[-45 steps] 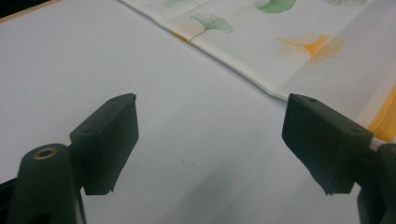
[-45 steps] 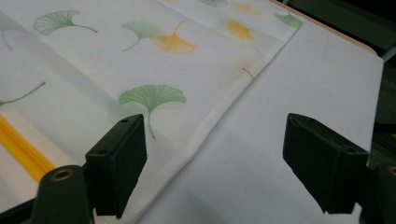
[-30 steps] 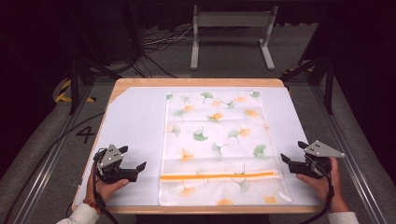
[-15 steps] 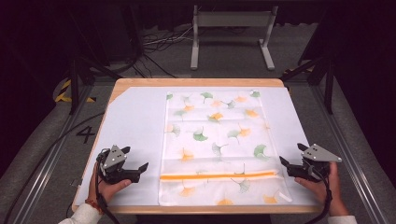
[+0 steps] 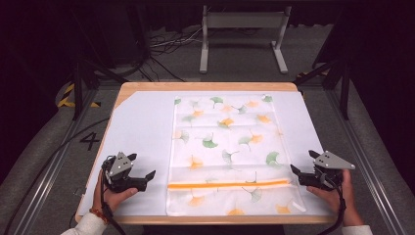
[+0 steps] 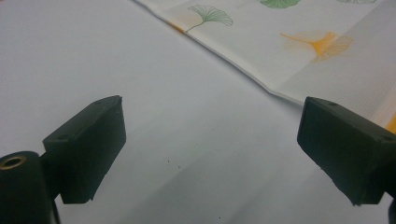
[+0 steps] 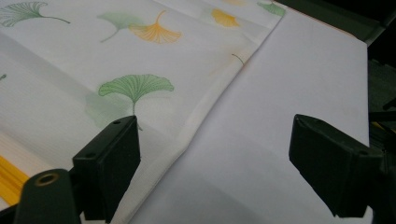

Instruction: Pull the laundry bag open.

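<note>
Where it lies flat on the counter, the thin white rectangular cloth printed with green and orange ginkgo leaves (image 5: 226,152) shows faint fold creases across its surface and a narrow orange stripe (image 5: 227,185) running across its near end. Its hemmed edges look soft and slightly raised against the smooth, matte white sheet (image 5: 139,132) beneath it. That sheet covers most of the pale wooden counter (image 5: 205,86), whose rounded rim shows along the far side. Beside the cloth's left edge, the left tool (image 5: 145,176) is released, its blocky black jaws wide apart over the bare sheet. At the cloth's right edge, the right tool (image 5: 295,172) is likewise spread open, one jaw over the hem and the other over the sheet.
</note>
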A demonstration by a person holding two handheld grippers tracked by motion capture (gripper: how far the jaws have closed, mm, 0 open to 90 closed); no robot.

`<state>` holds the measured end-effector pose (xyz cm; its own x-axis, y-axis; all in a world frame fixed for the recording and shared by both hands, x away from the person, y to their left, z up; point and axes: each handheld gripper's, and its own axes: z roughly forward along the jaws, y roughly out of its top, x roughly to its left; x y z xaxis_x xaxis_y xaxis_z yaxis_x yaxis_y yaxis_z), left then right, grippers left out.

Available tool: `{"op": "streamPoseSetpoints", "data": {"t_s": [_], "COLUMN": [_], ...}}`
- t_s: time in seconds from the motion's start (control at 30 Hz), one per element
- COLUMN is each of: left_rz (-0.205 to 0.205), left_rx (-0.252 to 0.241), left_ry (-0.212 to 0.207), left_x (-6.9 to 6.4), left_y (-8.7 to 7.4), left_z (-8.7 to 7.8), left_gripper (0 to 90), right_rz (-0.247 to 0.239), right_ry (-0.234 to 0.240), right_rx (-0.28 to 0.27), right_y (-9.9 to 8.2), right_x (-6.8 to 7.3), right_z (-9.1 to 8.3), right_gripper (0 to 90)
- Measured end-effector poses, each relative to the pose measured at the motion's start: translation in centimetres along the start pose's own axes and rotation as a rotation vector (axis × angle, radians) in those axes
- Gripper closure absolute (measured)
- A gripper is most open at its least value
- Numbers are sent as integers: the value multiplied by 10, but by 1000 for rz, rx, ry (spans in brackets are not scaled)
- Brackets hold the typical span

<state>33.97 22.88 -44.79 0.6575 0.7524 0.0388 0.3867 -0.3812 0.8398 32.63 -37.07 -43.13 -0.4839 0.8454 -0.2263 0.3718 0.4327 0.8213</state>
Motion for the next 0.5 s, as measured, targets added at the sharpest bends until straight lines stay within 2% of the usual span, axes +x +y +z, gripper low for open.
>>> {"op": "streamPoseSetpoints", "data": {"t_s": [0.23,0.3,0.43,0.5], "left_rz": [0,3,-2,-3], "left_rx": [6,9,9,7], "left_ry": [8,7,8,6], "left_x": [1,2,1,1], "left_y": [2,2,3,3], "left_z": [3,4,5,5], "left_gripper": [88,87,87,85], "right_rz": [-4,-4,-32,-27], "right_ry": [15,40,49,50], "right_rx": [0,14,18,16], "right_y": [1,1,1,2], "right_x": [2,3,7,7], "right_z": [1,1,2,2], "right_gripper": [189,252,232,231]}}
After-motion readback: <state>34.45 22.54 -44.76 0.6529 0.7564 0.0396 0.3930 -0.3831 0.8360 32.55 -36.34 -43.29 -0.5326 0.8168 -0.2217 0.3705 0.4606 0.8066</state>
